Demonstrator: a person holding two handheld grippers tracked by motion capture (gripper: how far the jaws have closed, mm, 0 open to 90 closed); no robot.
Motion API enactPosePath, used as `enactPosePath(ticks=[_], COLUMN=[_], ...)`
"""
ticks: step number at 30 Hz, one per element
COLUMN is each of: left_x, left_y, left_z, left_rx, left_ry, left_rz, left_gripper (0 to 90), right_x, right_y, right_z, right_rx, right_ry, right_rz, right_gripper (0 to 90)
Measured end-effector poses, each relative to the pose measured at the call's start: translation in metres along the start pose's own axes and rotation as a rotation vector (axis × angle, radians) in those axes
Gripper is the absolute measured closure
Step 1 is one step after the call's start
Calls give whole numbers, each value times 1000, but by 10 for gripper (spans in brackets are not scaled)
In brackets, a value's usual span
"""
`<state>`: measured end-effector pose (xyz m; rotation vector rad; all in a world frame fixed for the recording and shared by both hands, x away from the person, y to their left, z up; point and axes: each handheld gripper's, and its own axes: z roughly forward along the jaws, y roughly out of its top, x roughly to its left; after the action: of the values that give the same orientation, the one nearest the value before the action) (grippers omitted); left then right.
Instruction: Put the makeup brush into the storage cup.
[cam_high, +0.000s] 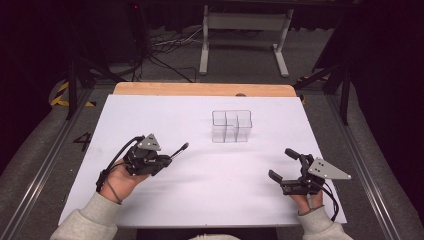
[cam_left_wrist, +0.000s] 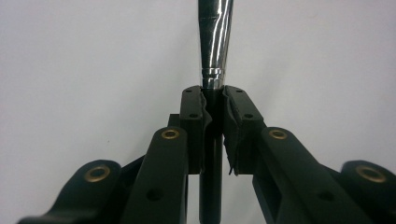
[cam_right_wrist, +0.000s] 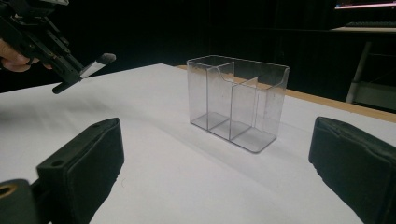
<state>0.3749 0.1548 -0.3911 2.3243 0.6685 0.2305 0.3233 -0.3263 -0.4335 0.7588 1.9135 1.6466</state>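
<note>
White table sheet (cam_high: 200, 190) over a wooden board, seen from above. Left gripper (cam_high: 167, 156) raised over the left half of the sheet, jaws clamped tight on the dark handle of a makeup brush (cam_high: 179, 150); brush tilted up and toward the organizer, tip free in the air. In the left gripper view: pads (cam_left_wrist: 233, 126) pressed against both sides of the black handle, chrome ferrule of the makeup brush (cam_left_wrist: 215, 42) rising just past the jaw tips, white sheet behind. Clear acrylic organizer (cam_high: 231, 126) upright at mid-table toward the far edge, divided into compartments, all bare; well apart from both grippers. Right gripper (cam_high: 284, 165) low over the right half of the sheet, jaws spread wide, nothing between them. In the right gripper view: organizer (cam_right_wrist: 238, 100) framed between the two parted black pads (cam_right_wrist: 88, 163), left gripper (cam_right_wrist: 42, 42) with the brush at upper left, bristle tip pointing toward the organizer.
</note>
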Motion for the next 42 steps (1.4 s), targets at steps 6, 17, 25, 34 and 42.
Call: enactPosePath(ticks=[6, 17, 25, 34, 42], left_x=[-7, -16, -18, -15, -17], left_y=[-3, -5, -8, -14, -14], left_z=[1, 1, 7, 20, 32], left_rx=[-123, -318, -440, -549, -567], left_ry=[-22, -77, -138, -200, -202], left_rz=[6, 8, 9, -27, 0], left_gripper=[788, 789, 788, 788, 788], right_x=[0, 1, 2, 3, 8], right_y=[0, 0, 0, 2, 7], right_z=[0, 1, 2, 4, 8], right_rx=[-4, 0, 1, -7, -12], right_ry=[2, 8, 13, 31, 63], right_rz=[-5, -4, -7, 7, -5], right_gripper=[35, 35, 35, 35, 35])
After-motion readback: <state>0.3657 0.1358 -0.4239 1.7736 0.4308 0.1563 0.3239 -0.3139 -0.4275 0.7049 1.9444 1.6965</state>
